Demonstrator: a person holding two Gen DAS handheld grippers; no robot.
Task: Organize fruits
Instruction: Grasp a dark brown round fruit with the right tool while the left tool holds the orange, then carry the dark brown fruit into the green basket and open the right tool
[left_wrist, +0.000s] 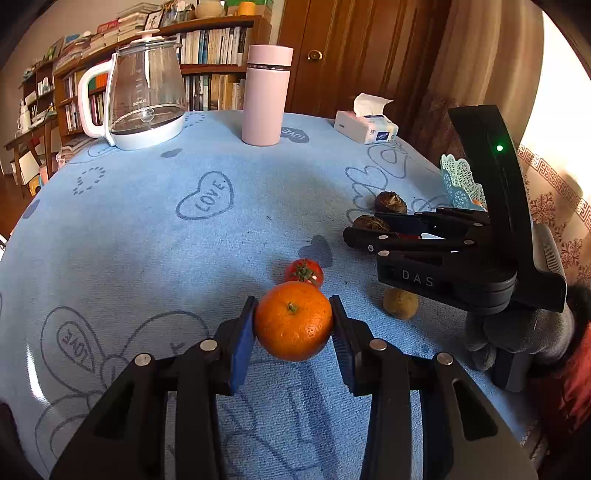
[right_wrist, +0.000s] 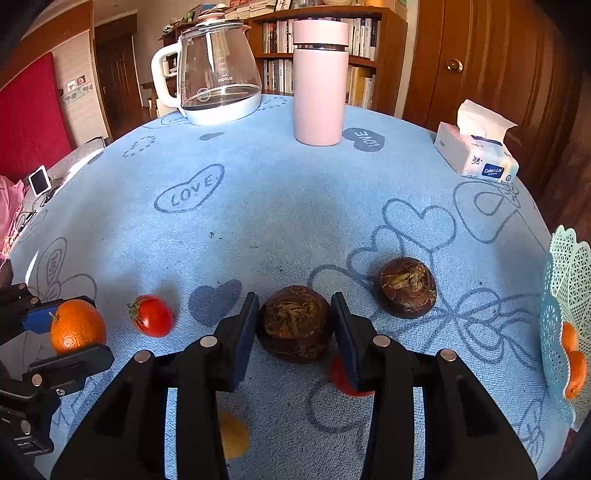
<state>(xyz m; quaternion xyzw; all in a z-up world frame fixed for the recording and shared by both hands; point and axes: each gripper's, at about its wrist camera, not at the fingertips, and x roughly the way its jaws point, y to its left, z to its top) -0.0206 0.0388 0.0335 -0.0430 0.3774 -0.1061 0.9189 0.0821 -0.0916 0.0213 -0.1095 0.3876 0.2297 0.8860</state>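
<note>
- The mint lattice basket (right_wrist: 565, 295) at the surface's right edge holds oranges (right_wrist: 574, 365).
- My left gripper (left_wrist: 293, 325) pinches a mandarin (left_wrist: 293, 320); a tomato (left_wrist: 303, 272) sits just beyond.
- My right gripper (right_wrist: 293, 325) clamps a dark water chestnut (right_wrist: 294, 323); a second chestnut (right_wrist: 406, 287) lies beside it.
- The blue surface (right_wrist: 258, 206) ahead lies open up to the kettle (right_wrist: 218, 74) and flask (right_wrist: 320, 81).

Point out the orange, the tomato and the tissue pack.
orange (left_wrist: 293, 320), left wrist view, middle of its peel.
tomato (right_wrist: 153, 316), right wrist view, its red side.
tissue pack (right_wrist: 476, 158), right wrist view, its front face.
</note>
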